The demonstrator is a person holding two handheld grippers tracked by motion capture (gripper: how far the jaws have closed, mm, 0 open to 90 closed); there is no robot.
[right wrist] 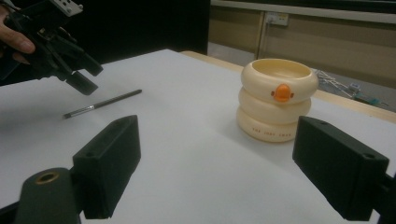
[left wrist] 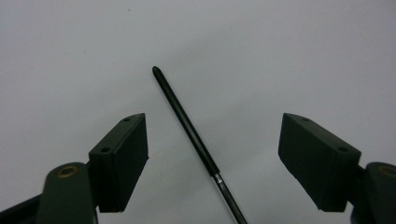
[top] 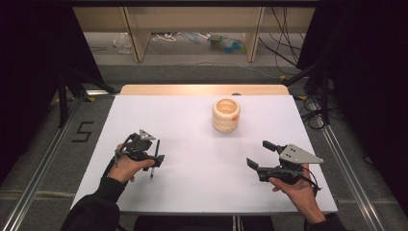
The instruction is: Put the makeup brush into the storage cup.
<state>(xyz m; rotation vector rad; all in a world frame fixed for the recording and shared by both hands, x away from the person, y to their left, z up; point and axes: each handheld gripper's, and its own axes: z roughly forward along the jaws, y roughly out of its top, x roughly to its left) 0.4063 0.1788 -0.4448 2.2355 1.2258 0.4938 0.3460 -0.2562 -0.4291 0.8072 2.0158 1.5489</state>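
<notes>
A thin black pen lies flat on the white table. My left gripper hovers just above it, pointing down, open, with the pen between the jaws and touching neither. In the high view that left gripper is at the table's left with the pen under it. My right gripper is open and holds nothing at the right front. From the right gripper I see a cream ringed cup with an orange beak-like knob, standing upright ahead, and the pen and left gripper farther left.
The cup stands near the table's far edge, right of centre. A strip of bare wood runs along the far edge. Beyond the table are wooden frame legs, cables and clutter on the floor. Dark curtains flank both sides.
</notes>
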